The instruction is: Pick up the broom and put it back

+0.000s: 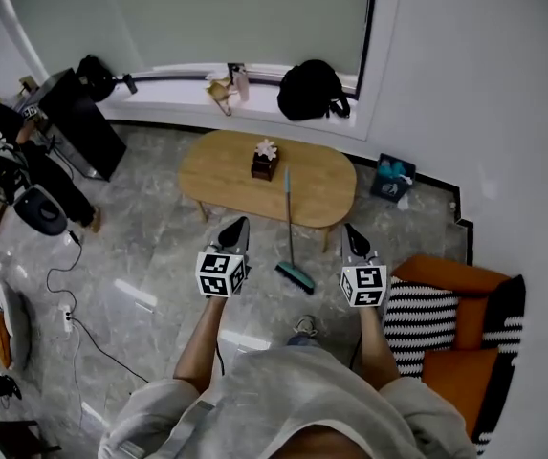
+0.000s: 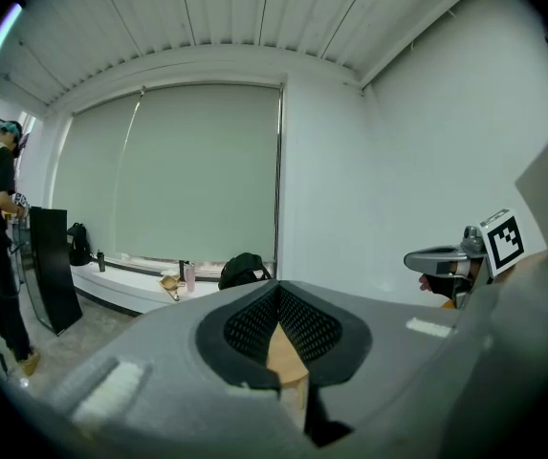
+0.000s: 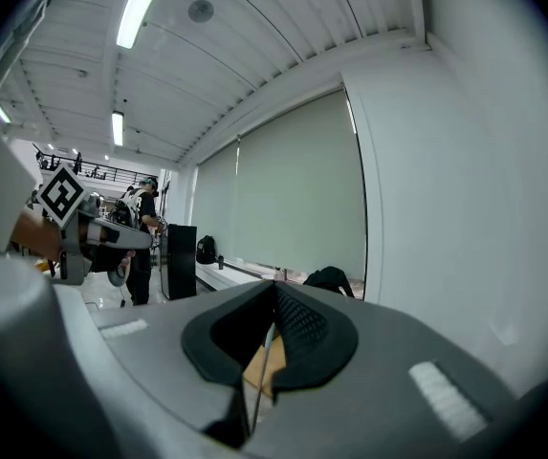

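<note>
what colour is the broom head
Teal. The broom head shows best in the head view, resting on the floor by the table.

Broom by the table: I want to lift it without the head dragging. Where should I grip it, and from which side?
Probably grip the broom at mid-handle, above its teal head on the floor. It stands nearly upright, leaning against the wooden table, so come from the near, open side. The left gripper and right gripper are shut; open one first.
</note>
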A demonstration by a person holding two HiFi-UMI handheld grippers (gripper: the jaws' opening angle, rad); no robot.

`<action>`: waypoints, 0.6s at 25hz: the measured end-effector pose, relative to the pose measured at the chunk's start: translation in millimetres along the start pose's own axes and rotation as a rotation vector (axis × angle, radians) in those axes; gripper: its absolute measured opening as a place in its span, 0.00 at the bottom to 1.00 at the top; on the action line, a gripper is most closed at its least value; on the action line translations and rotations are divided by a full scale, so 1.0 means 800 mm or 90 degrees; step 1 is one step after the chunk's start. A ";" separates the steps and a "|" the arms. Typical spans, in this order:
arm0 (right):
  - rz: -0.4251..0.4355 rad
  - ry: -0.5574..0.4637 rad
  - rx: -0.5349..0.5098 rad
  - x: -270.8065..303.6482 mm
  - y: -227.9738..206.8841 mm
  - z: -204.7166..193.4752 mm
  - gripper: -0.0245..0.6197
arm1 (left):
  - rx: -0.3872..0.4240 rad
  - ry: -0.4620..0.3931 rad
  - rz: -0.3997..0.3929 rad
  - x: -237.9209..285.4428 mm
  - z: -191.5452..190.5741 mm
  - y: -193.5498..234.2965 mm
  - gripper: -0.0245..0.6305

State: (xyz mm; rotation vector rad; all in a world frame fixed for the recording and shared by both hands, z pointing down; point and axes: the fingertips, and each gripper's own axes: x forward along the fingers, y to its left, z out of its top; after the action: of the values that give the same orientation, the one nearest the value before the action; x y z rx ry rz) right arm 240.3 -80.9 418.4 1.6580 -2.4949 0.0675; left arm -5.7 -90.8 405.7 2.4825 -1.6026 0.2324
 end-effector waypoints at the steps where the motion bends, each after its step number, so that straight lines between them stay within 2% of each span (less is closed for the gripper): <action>1: 0.004 -0.001 0.000 0.008 -0.007 0.001 0.04 | 0.004 0.004 0.001 0.011 0.000 0.001 0.04; 7: 0.023 0.012 -0.006 0.055 -0.039 -0.006 0.04 | 0.003 0.026 0.006 0.060 -0.010 0.009 0.04; 15: 0.033 0.043 -0.012 0.105 -0.025 -0.016 0.04 | -0.021 0.053 0.006 0.089 -0.034 0.054 0.04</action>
State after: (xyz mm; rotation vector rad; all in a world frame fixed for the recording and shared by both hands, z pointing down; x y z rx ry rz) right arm 228.0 -164.3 442.9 1.5577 -2.4806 0.1035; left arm -17.3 -164.8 450.6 2.4076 -1.5734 0.3045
